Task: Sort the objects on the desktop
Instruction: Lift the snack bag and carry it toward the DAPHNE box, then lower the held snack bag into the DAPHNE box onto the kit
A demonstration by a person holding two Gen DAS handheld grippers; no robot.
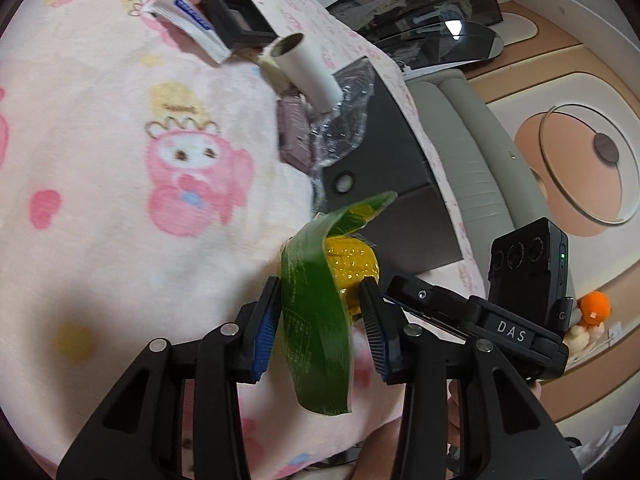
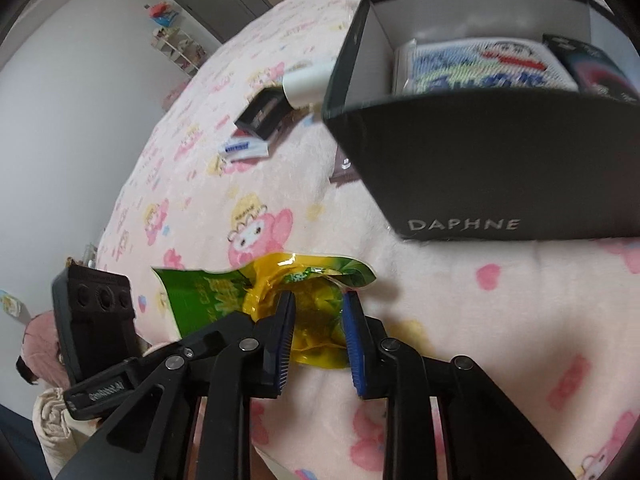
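Observation:
A green and yellow snack bag (image 1: pixel 316 320) hangs above the pink cartoon blanket (image 1: pixel 120 140), gripped from both sides. My left gripper (image 1: pixel 320 282) is shut on its green part, and the bag curls between the blue pads. In the right wrist view my right gripper (image 2: pixel 319 296) is shut on the bag's crumpled yellow end (image 2: pixel 316 320). Just beyond the bag stands an open black box marked DAPHNE (image 2: pixel 480 168). It holds a cartoon-printed pack (image 2: pixel 480 64) and a dark packet (image 2: pixel 600 68).
Further back on the blanket lie a white cardboard tube (image 1: pixel 304 68), a small black square box (image 1: pixel 240 20), a white and blue packet (image 1: pixel 188 16), a purplish item (image 1: pixel 294 136) and clear plastic wrap (image 1: pixel 344 120). The bed edge and floor are at the right.

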